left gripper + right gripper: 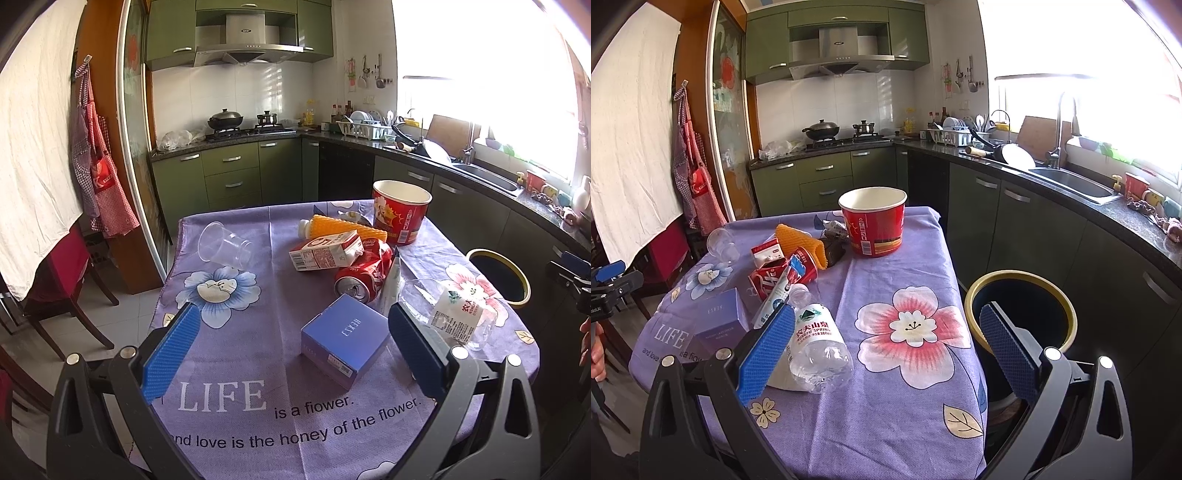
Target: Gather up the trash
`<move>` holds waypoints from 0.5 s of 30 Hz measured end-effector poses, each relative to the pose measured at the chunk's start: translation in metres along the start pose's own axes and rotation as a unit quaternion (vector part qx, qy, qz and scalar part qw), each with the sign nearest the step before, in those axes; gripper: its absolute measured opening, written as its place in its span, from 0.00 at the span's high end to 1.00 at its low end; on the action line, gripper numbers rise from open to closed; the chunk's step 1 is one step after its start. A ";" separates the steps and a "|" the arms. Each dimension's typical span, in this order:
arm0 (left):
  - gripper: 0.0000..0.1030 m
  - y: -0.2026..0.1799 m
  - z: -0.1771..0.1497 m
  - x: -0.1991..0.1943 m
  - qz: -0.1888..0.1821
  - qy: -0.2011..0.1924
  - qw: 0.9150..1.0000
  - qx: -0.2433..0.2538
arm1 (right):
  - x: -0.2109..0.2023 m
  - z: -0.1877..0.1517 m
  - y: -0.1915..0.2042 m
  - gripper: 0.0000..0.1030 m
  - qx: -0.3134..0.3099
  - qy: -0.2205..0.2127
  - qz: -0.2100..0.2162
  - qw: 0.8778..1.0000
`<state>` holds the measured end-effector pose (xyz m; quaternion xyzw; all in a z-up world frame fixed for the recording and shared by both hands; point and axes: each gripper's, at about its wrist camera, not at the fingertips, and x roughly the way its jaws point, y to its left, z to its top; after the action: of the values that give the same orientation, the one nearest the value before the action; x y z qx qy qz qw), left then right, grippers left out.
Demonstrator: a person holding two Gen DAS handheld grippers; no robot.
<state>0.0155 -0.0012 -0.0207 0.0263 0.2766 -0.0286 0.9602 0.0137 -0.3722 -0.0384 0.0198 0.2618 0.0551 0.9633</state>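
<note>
Trash lies on the purple flowered tablecloth [236, 369]: a blue box [345, 338], a crushed red cola can [364, 277], a milk carton [325, 251], a clear cup [225, 247] on its side, an orange foam sleeve [347, 225], a red paper bucket [400, 212] and a clear water bottle [458, 314]. My left gripper [293, 328] is open, the blue box between its fingers' line of sight. My right gripper [888, 332] is open above the table's right edge, the water bottle [818, 343] beside its left finger. A dark bin with a yellow rim [1021, 314] stands right of the table.
Green kitchen cabinets [229, 173] and a dark counter with a sink [1071, 182] run behind and to the right. A wooden chair [62, 280] with a red cushion stands left of the table. A white cloth [33, 147] hangs at left.
</note>
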 end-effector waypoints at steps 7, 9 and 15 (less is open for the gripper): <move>0.06 0.014 0.013 0.028 -0.007 0.023 1.000 -0.008 | 0.026 0.014 0.001 0.04 -0.018 0.024 -0.007 1.000; 0.06 0.017 0.020 0.040 -0.016 0.029 0.999 -0.009 | 0.039 0.024 0.001 0.04 -0.027 0.036 -0.001 0.999; 0.06 0.020 0.050 0.078 -0.026 0.032 0.999 0.004 | 0.092 0.074 0.000 0.04 -0.048 0.069 0.022 0.996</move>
<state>0.1092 0.0124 -0.0196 0.0240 0.3078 -0.0534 0.9496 0.1293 -0.3618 -0.0209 -0.0242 0.3245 0.0901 0.9413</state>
